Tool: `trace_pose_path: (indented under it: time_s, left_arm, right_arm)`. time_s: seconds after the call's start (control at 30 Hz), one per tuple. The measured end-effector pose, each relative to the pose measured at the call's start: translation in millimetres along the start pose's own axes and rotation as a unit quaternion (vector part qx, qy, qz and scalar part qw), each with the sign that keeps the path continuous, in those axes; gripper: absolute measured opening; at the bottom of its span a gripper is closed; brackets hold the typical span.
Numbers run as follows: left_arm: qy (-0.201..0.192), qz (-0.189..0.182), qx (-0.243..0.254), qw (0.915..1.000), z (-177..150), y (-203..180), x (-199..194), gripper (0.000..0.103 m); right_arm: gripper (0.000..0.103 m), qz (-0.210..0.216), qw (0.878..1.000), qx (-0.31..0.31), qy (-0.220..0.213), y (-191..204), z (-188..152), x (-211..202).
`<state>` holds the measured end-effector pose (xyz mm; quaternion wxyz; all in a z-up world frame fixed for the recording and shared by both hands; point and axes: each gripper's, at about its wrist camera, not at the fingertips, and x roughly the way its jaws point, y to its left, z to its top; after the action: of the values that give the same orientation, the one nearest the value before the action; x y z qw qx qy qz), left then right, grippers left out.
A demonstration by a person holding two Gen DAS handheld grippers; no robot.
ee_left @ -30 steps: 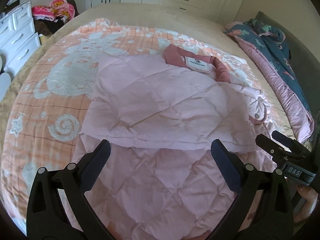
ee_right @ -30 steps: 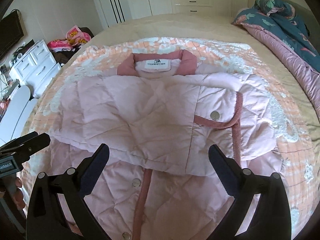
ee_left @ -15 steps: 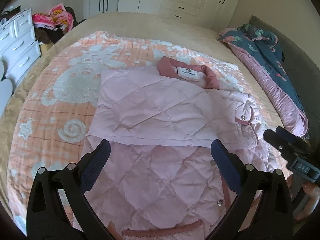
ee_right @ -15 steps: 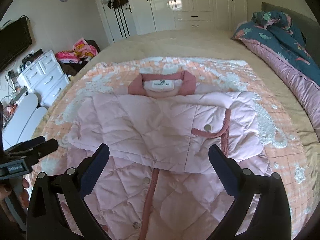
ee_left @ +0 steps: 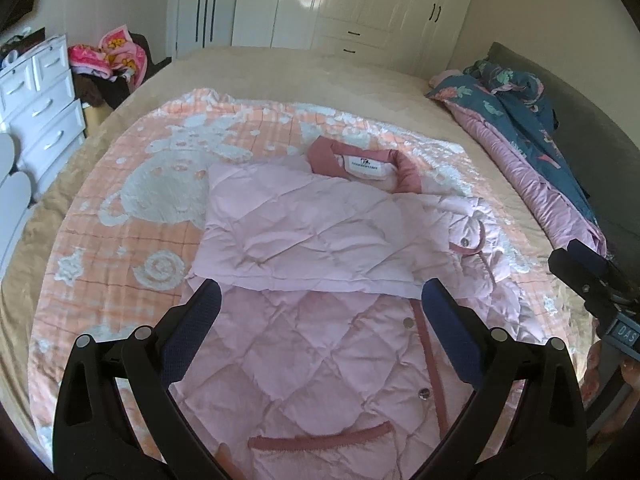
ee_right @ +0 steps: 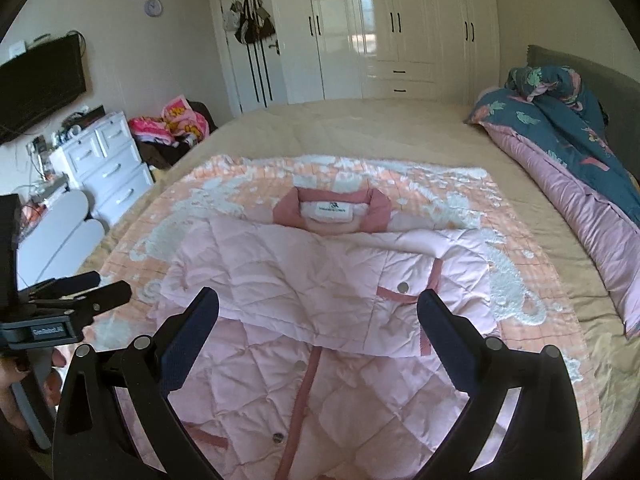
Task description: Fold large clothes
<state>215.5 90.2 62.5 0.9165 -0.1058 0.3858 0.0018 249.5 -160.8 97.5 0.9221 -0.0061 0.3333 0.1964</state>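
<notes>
Left wrist view: both tools, left tool and right tool, gape empty above pink jacket.

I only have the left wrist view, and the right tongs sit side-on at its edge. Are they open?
Observer: Yes. The right tongs are spread wide, with nothing between them, above the pink jacket.
Operator: What's on the wall above the white drawers?
Observer: A dark television is mounted there, above the drawers.
Operator: Anything else on that wall?
Observer: A small round clock hangs high up, near the door.
</notes>
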Motion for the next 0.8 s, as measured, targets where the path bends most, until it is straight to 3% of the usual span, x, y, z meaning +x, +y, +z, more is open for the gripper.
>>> trace_pose_path:
  time_s: [0.17, 0.8]
  left_arm:
    - [-0.011, -0.004, 0.005, 0.9999, -4, -6, -16, 0.094]
    - [-0.043, -0.02, 0.01, 0.9988, -27, -13, -63, 0.094]
  right_arm:
    - [0.099, 0.015, 1.0, 0.01, -0.013, -1, 0, -22]
    - [0.099, 0.007, 0.999, 0.005, -0.042, -6, -15, -78]
